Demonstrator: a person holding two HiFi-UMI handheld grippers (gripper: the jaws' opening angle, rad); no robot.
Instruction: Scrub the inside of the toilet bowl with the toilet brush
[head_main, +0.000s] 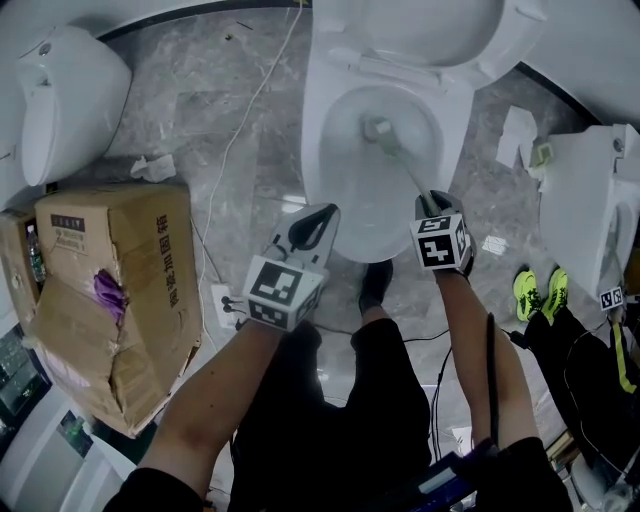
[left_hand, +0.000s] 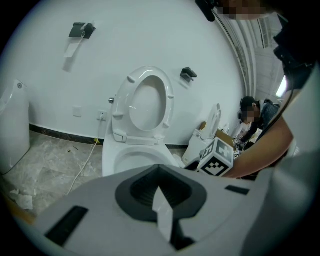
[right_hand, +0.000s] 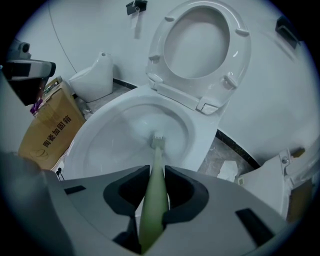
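The white toilet bowl stands open at the top middle of the head view, its seat and lid raised. A toilet brush with a pale green handle reaches into the bowl. Its head rests low against the inner wall near the drain, and it also shows in the right gripper view as the brush head. My right gripper is over the bowl's near rim, shut on the handle. My left gripper hovers at the bowl's front left edge with its jaws together and nothing in them. The bowl lies just ahead of the left gripper.
A torn cardboard box sits on the floor at left, with another white fixture behind it. A white cable and a power strip lie left of the toilet. At right are a white toilet part and a person in green shoes.
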